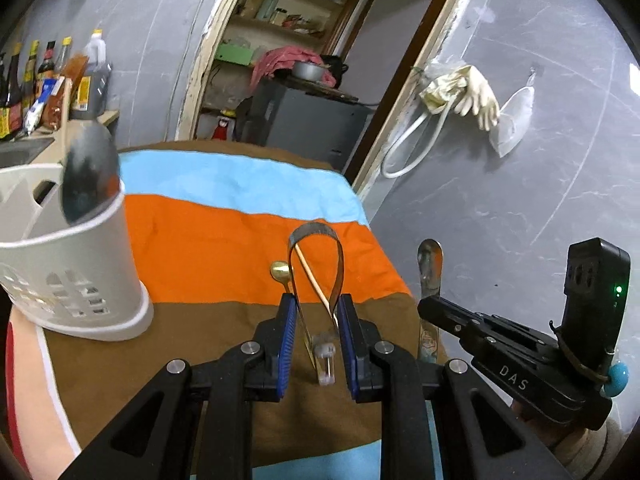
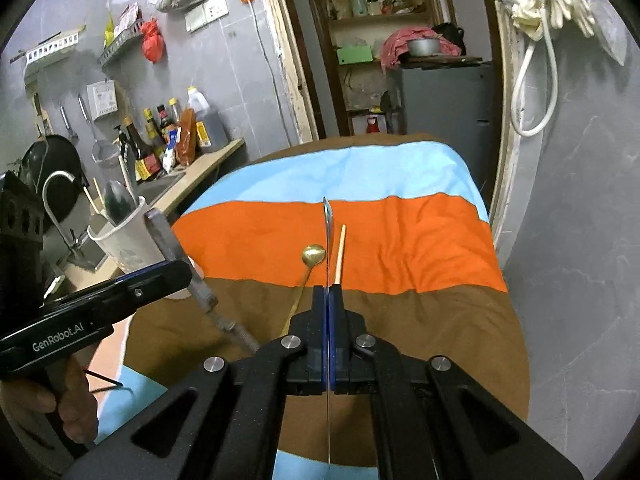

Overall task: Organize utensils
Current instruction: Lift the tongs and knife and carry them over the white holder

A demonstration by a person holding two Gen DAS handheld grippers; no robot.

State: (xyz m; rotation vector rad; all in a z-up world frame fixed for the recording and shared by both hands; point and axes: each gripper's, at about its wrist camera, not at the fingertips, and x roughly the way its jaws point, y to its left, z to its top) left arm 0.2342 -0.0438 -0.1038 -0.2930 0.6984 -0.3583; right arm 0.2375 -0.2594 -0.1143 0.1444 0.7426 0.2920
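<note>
— Any lettering you can actually read?
— Two marks, both on the handheld tools. On the right gripper [image 1: 430, 276], seen from the left wrist camera, the black body carries "DAS" in pale capitals.
— And the other one?
— The left gripper [image 2: 176, 270], seen from the right wrist camera, has "GenRobot.AI" in white along its black side.
— The bottles [image 2: 160, 148] on the counter have labels, surely?
— Yellow and red ones, but the print is too small to make out. The same goes for the wall calendar [image 2: 102, 99].
</note>
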